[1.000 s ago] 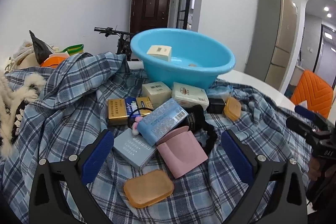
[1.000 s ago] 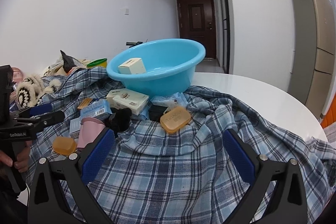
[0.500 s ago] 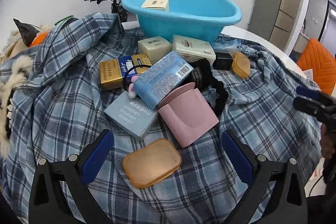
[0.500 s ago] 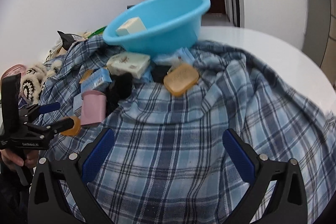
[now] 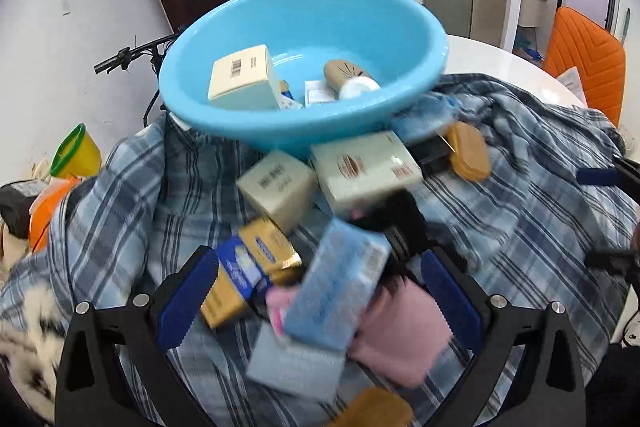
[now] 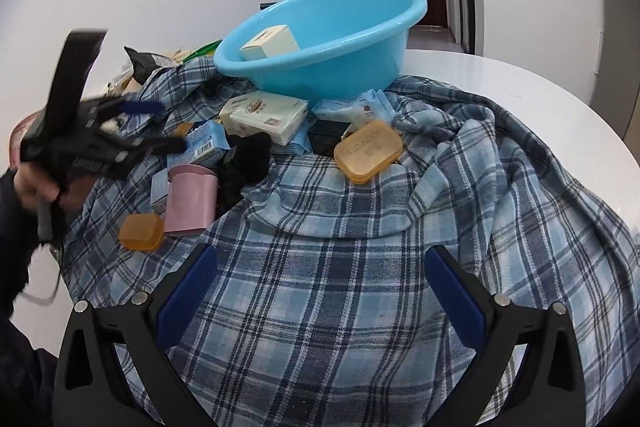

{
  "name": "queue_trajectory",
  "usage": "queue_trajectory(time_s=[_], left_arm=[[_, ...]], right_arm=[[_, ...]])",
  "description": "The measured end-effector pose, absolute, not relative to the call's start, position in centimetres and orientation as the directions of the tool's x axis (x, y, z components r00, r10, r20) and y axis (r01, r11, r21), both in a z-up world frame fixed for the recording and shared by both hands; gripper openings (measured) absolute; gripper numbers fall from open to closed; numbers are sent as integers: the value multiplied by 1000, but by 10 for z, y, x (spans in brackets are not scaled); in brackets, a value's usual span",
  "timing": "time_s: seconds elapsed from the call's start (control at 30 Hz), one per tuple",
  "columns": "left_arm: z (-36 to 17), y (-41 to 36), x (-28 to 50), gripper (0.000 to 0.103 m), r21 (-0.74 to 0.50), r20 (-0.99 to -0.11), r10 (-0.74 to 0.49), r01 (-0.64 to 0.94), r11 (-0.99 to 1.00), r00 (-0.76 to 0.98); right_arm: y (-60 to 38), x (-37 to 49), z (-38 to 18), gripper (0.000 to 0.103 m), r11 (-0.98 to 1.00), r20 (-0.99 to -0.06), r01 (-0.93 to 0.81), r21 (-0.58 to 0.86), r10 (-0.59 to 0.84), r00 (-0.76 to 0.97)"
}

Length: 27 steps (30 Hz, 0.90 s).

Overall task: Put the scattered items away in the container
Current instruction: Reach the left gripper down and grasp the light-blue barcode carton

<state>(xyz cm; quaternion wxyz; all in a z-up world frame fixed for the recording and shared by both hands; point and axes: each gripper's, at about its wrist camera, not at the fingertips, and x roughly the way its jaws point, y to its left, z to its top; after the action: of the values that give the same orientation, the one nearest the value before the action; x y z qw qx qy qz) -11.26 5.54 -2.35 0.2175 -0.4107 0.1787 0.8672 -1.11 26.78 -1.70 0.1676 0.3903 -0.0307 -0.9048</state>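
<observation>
While both grippers gape empty, the round sky-blue basin (image 5: 304, 27) holds a cream box (image 5: 242, 79).

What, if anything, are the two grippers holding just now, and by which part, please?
Nothing is held. The left gripper is open, its fingers either side of the light blue rectangular box without closing on it. The right gripper is open above the blue plaid cloth.

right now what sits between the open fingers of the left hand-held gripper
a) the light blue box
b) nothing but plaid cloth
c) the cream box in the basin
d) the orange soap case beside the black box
a. In the left wrist view the left hand-held gripper is open and the light blue box lies between its fingers, on the pile in front of the blue basin.
</observation>
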Motion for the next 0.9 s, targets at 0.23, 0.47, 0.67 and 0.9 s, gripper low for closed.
queue_trajectory(time_s=[0.23, 0.47, 0.67, 0.9], left_arm=[[-40, 64, -121, 103, 137, -842, 209, -573, -808, -497], [-52, 67, -134, 76, 86, -893, 194, -576, -813, -406], [-53, 80, -128, 76, 160, -885, 165, -619, -769, -435], [-52, 82, -129, 47, 144, -893, 134, -558, -817, -428]], right_arm=[[271, -18, -17, 103, -938, -685, 277, 209, -342, -643], [270, -15, -22, 103, -936, -683, 278, 217, -349, -642], [277, -13, -24, 103, -942, -686, 262, 212, -334, -646], [285, -12, -24, 103, -944, -681, 246, 221, -330, -654]])
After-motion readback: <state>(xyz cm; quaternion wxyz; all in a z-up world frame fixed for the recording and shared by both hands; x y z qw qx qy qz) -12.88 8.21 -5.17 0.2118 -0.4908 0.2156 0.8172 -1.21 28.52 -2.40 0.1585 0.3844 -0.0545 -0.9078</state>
